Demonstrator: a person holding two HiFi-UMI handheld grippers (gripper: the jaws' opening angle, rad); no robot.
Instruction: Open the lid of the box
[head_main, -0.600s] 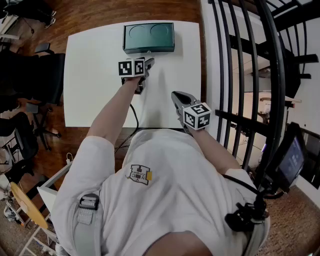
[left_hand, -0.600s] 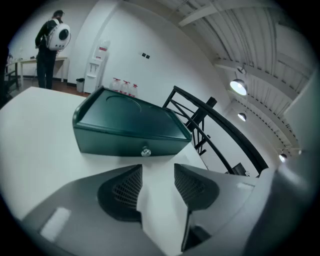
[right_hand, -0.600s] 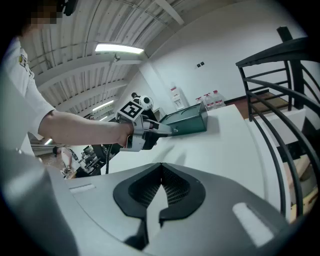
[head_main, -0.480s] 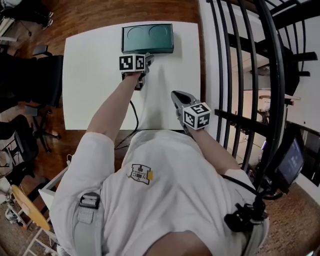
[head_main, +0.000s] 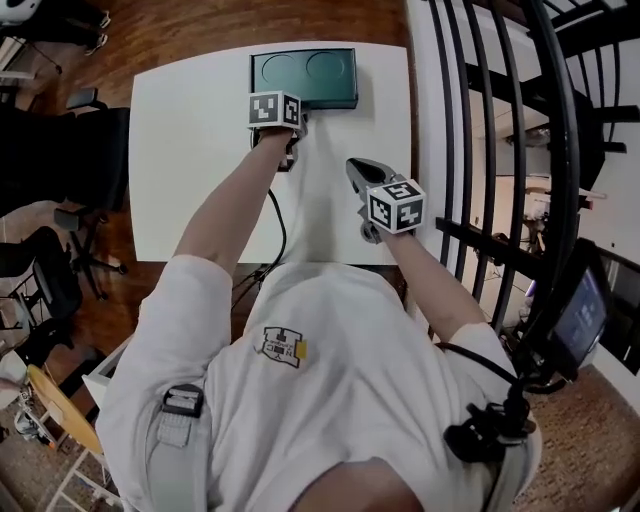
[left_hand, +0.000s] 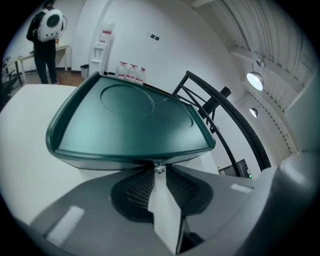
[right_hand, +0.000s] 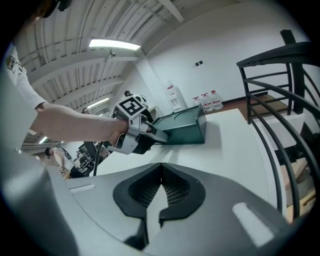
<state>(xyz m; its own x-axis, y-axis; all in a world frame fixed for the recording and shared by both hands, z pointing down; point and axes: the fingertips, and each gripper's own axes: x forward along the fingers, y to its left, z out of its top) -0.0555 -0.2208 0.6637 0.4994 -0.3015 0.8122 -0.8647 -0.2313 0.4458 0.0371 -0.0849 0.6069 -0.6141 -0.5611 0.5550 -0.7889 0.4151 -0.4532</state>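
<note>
The one container on the table (head_main: 190, 170) is a dark green rectangular box (head_main: 304, 78) at the middle of the far edge. Its lid is down flat on the body, so the contents cannot be seen. The lid top carries two shallow round recesses side by side and has a raised rim. The long axis of the box runs left to right along the far edge of the table, and one long side faces the person. The left gripper (head_main: 298, 124) is reached out to that near side. Its jaws are drawn together, with the tips on a small metal clasp (left_hand: 159, 169) at the middle of the lid's front lip. The right gripper (head_main: 357, 168) is over the table nearer the person, to the right of the left arm and well apart from the box. Its jaws are closed tip to tip with nothing between them; whether it touches the tabletop cannot be told. A few small bottles (left_hand: 131, 71) stand at the far wall, contents not discernible. A black railing (head_main: 480, 150) runs along the table's right side.
</note>
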